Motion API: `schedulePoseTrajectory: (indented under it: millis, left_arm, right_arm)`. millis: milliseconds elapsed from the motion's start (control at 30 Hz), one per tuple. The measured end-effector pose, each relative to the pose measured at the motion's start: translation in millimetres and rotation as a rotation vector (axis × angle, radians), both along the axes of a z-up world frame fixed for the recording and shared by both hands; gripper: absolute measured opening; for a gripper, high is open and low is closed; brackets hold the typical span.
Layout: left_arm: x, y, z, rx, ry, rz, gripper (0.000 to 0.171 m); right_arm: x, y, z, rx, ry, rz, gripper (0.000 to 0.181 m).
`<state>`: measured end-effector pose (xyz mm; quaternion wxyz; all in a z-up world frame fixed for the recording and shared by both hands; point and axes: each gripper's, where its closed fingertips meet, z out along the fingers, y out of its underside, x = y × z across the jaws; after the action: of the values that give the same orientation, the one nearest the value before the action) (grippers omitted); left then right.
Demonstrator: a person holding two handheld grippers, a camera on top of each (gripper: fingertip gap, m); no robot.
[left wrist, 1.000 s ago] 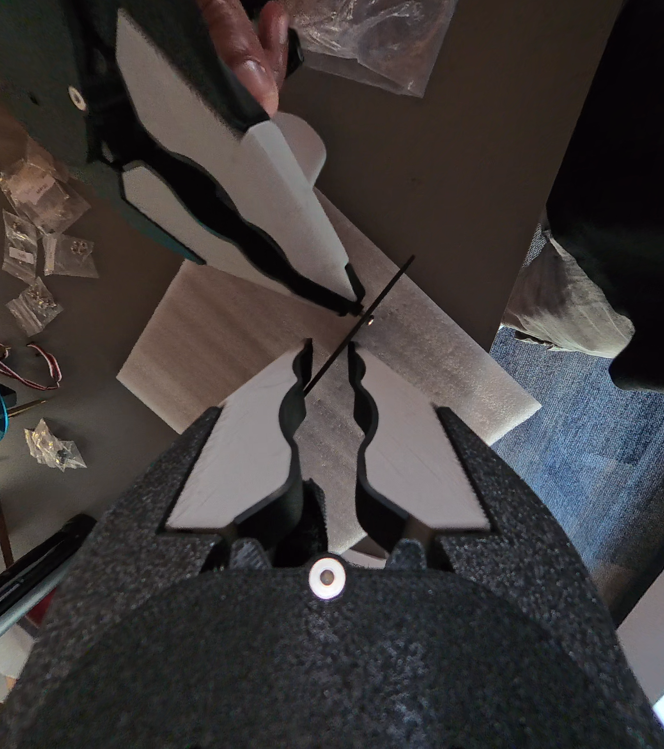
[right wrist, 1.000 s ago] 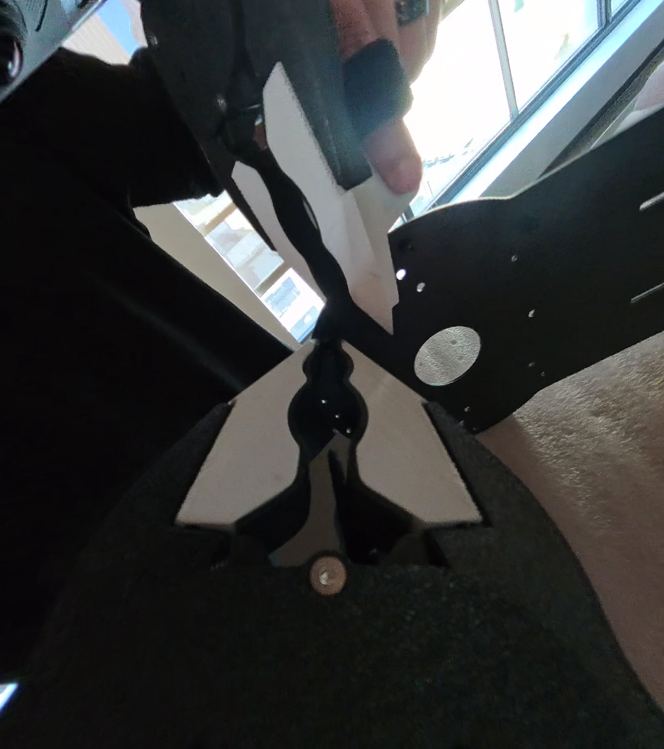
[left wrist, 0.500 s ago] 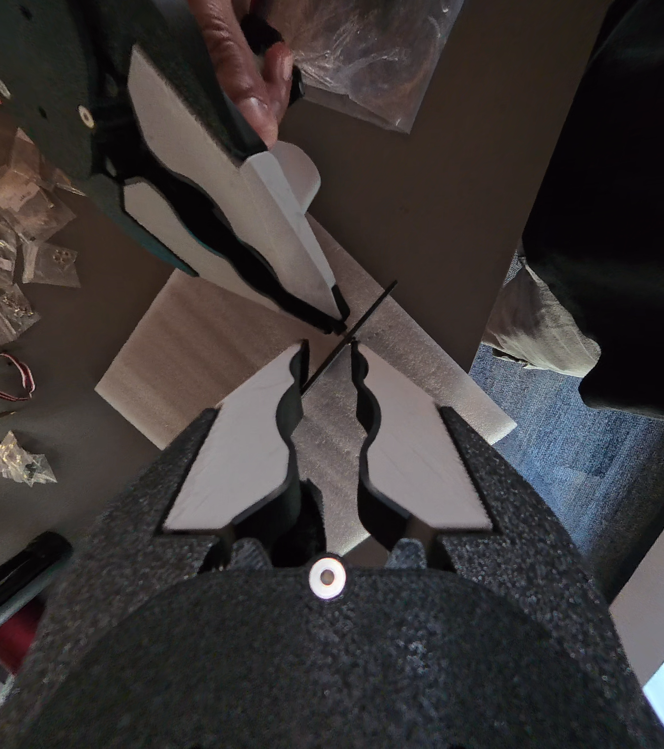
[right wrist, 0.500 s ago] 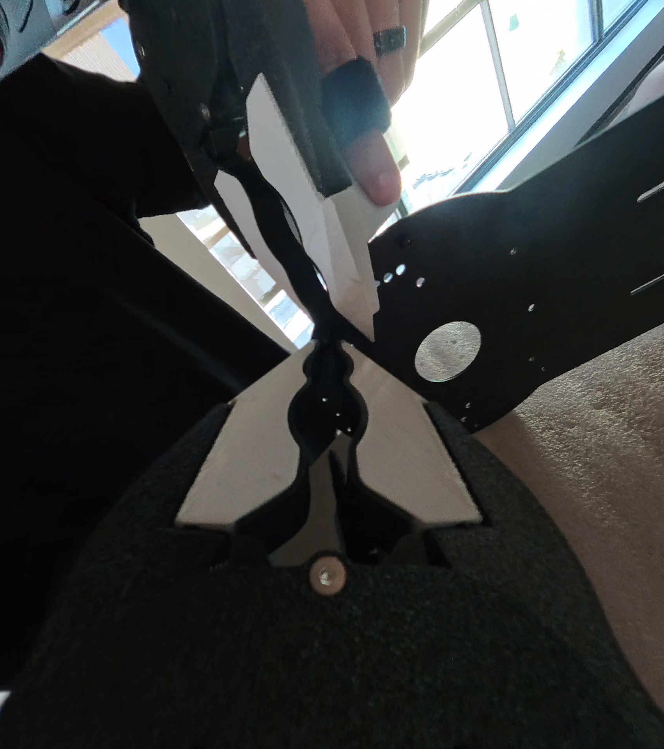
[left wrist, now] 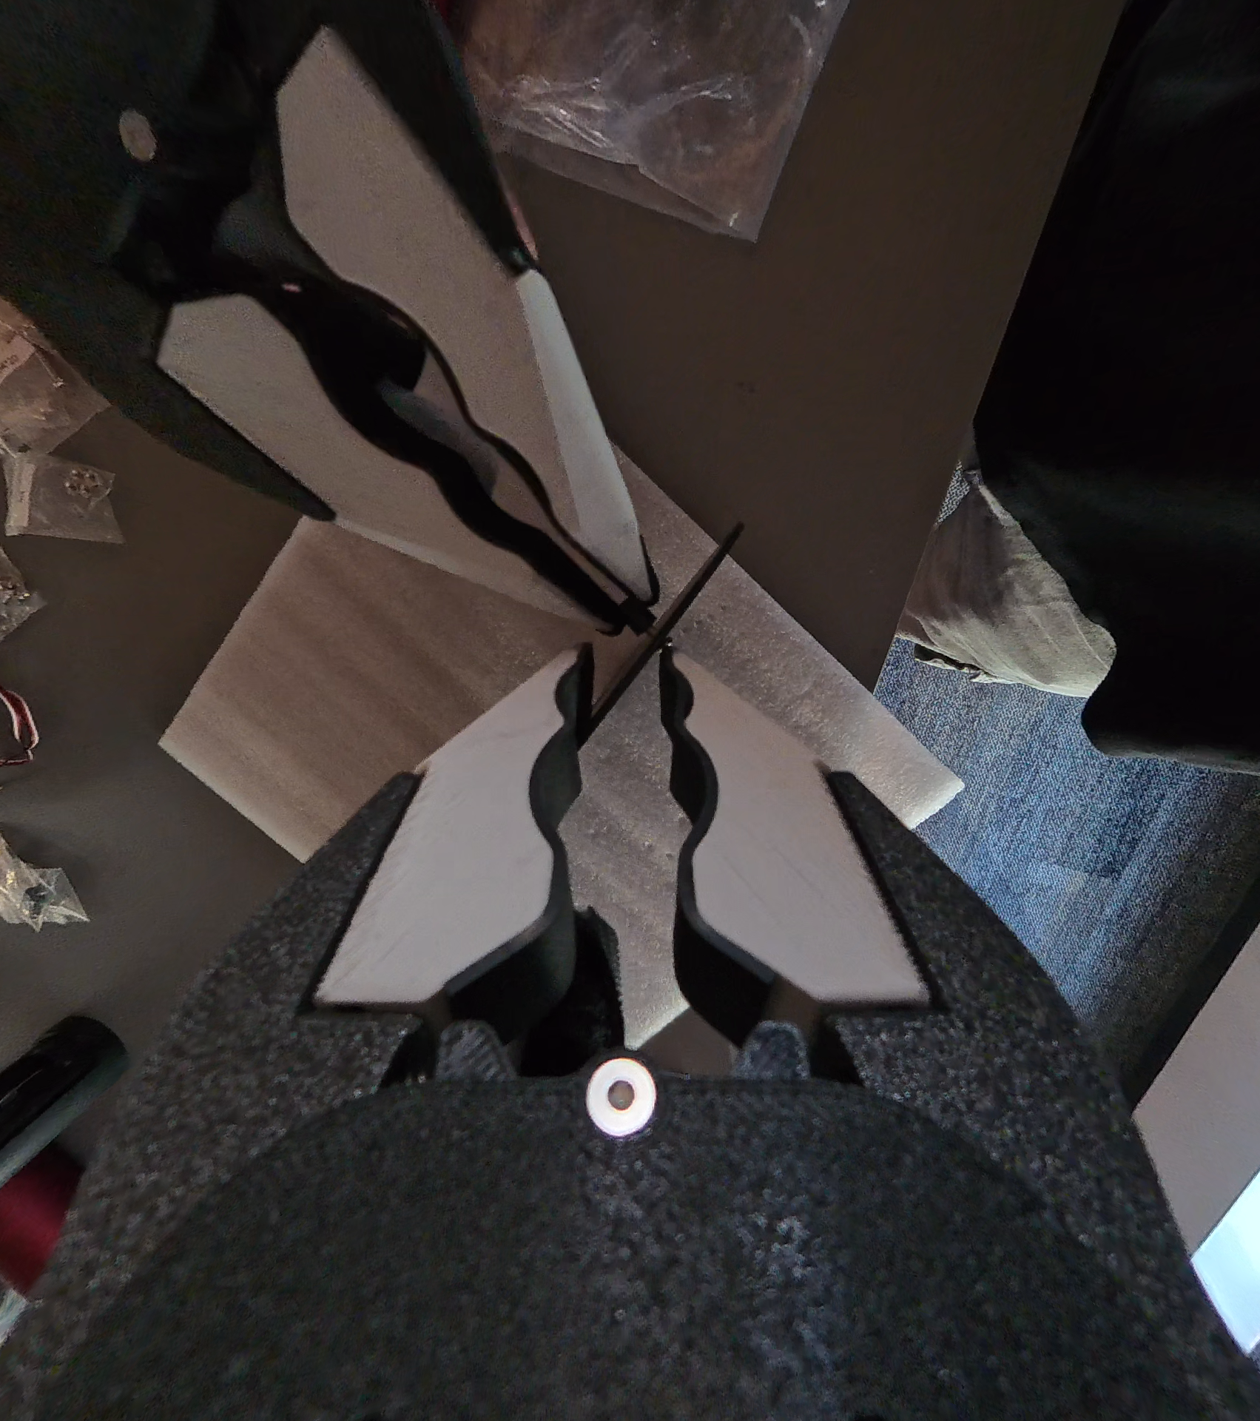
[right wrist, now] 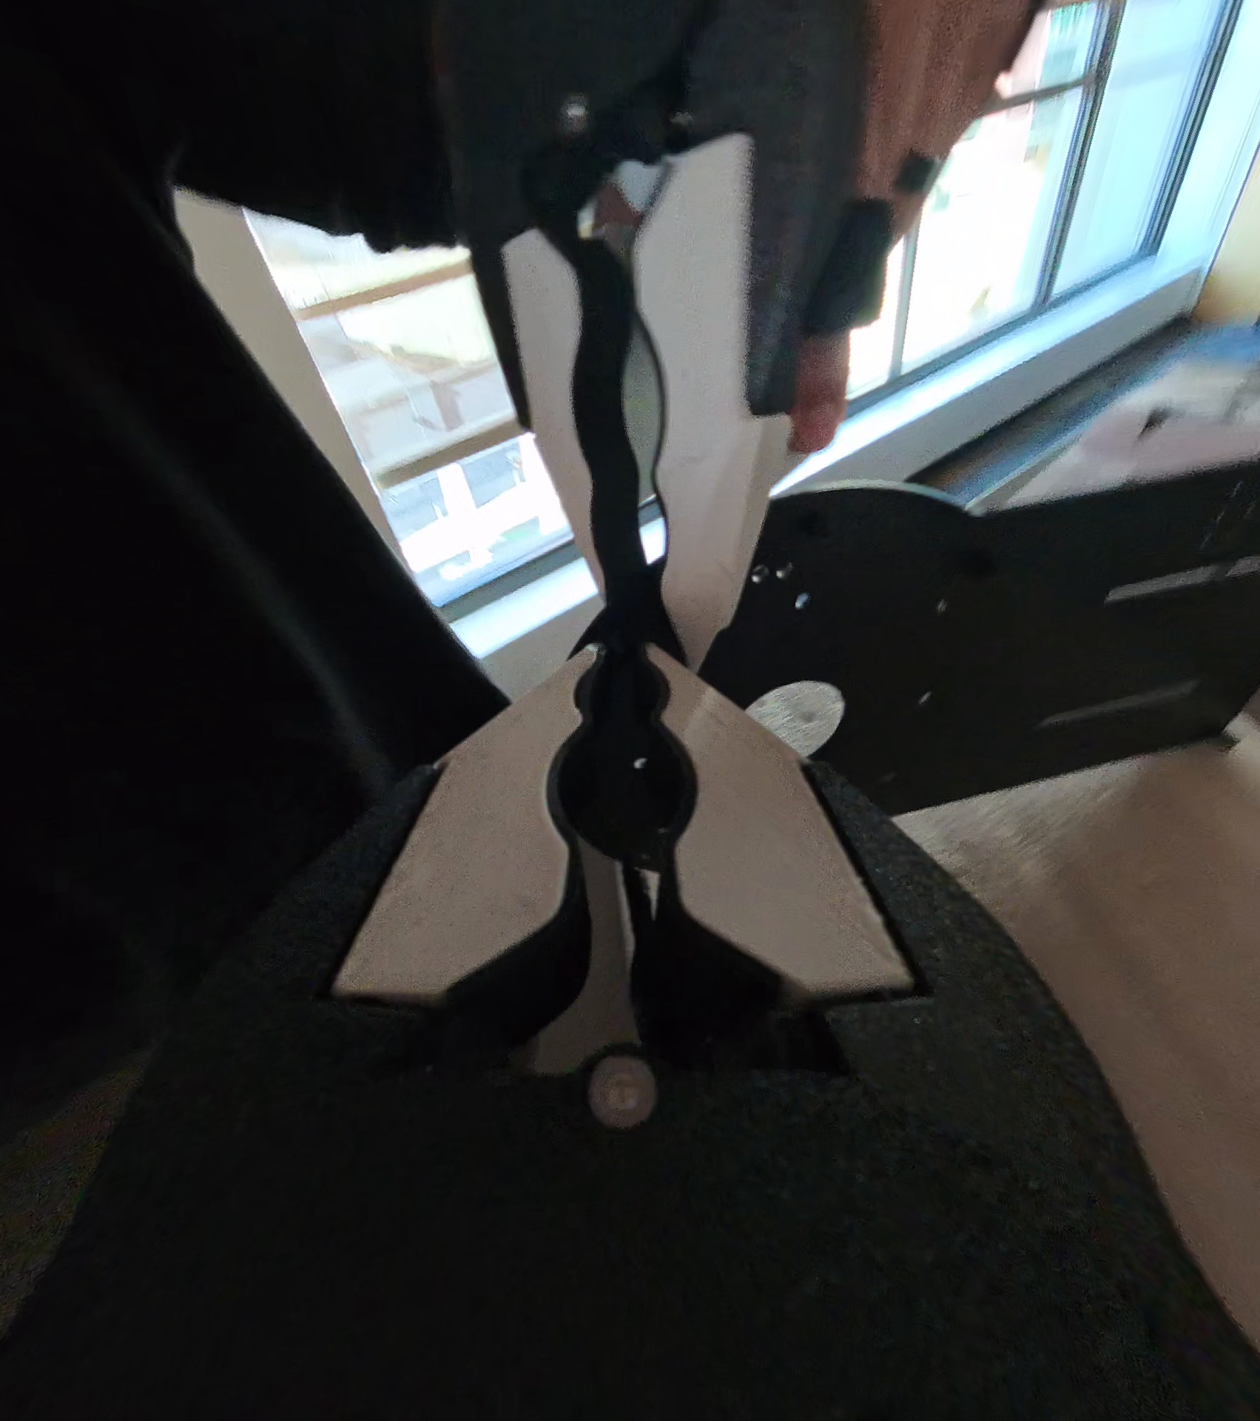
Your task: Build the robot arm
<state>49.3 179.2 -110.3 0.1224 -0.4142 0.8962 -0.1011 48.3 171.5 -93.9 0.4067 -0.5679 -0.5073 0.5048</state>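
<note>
Clearly the centre of things is a thin black strip, which runs on a slant above a white foam sheet lying on the grey table. The right gripper comes in from the upper left with its fingertips pressed together right on the strip's middle, so it appears to have hold of it. The left gripper faces it from below with its jaws parted by a modest gap. The strip's lower end passes between them, close against one finger, but nothing is clamped.

By its look the strip is very light and narrow. It probably flexes if loaded at a free end, and its smooth edge may slide in a loose pinch. A firm hold near the middle, flat faces against the pads, seems the safest place to take it.

The right wrist view is blurred. It shows the right gripper's own tips meeting, and just beside them a black plate with holes and slots, standing on pale foam — whether that plate and the strip are one thing I cannot tell. Small bags of hardware lie well apart on the table, and a clear plastic bag lies at its far side.
</note>
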Motion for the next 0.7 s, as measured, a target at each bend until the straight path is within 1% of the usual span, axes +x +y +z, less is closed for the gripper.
schedulePoseTrajectory:
  millis: [67,133,333,433,467,533,633,700]
  left_arm:
    - [-1.5,-0.4,-0.2,0.002,0.007,-0.003,0.016]
    - [-1.9,-0.7,-0.2,0.003,0.003,-0.003,0.015]
    - [-1.5,-0.6,-0.2,0.005,0.003,-0.006,0.015]
    - [-1.2,-0.7,-0.4,0.007,0.007,-0.012,0.015]
    - [-1.1,-0.9,-0.5,0.009,0.007,-0.014,0.014]
    - [-0.6,-1.7,-0.8,0.015,0.007,-0.022,0.014]
    - [1.3,-0.8,-0.8,0.02,0.017,-0.019,0.013]
    - [2.0,-0.5,-0.9,0.018,0.023,-0.016,0.013]
  right_arm:
    - [-1.3,-0.1,0.0,0.148,-0.012,0.007,0.004]
    - [-1.8,0.1,0.1,0.25,-0.03,0.018,0.004]
    - [-1.3,0.8,0.7,0.442,-0.036,0.032,0.004]
    - [-1.1,0.9,1.0,0.575,-0.031,-0.004,0.003]
    - [-1.0,-0.1,0.7,0.592,-0.03,-0.016,0.003]
    - [-0.4,-1.2,0.6,0.576,-0.022,-0.024,0.003]
    - [1.9,-0.2,0.8,0.368,0.008,0.021,0.003]
    - [2.8,-0.3,0.1,0.152,0.0,0.061,0.004]
